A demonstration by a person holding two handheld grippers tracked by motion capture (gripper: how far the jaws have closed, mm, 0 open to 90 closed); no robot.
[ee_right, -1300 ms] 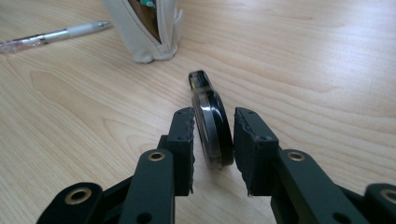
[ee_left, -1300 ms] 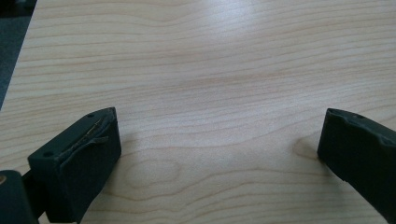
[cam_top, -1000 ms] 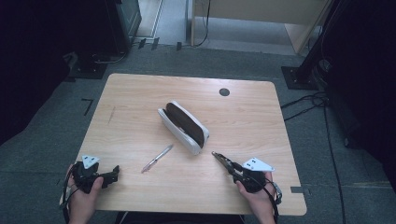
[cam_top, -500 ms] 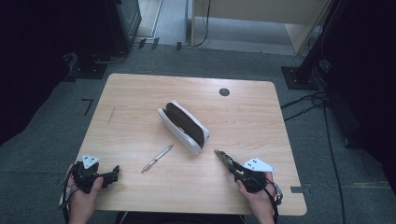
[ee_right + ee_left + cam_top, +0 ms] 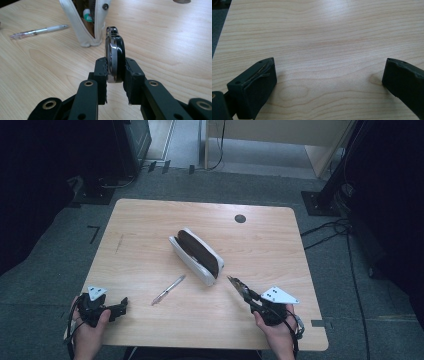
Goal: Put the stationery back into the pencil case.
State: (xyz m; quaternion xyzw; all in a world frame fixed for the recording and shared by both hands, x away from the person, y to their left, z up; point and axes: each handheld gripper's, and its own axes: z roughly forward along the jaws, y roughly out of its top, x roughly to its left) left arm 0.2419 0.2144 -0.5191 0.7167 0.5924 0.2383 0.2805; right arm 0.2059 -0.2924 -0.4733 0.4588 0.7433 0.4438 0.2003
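Right gripper (image 5: 116, 72) pinched small glossy black-and-chrome object (image 5: 115, 58) edgewise | judged rigid, light, slippery; hold flat faces | left gripper (image 5: 329, 82) spread, empty | white pouch (image 5: 196, 256) gaped ahead

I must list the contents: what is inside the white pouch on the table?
The pouch lies open. The right gripper view shows through its mouth a brown lining and a small white item with a green band. The walls hide everything deeper. From above, the inside looks dark.
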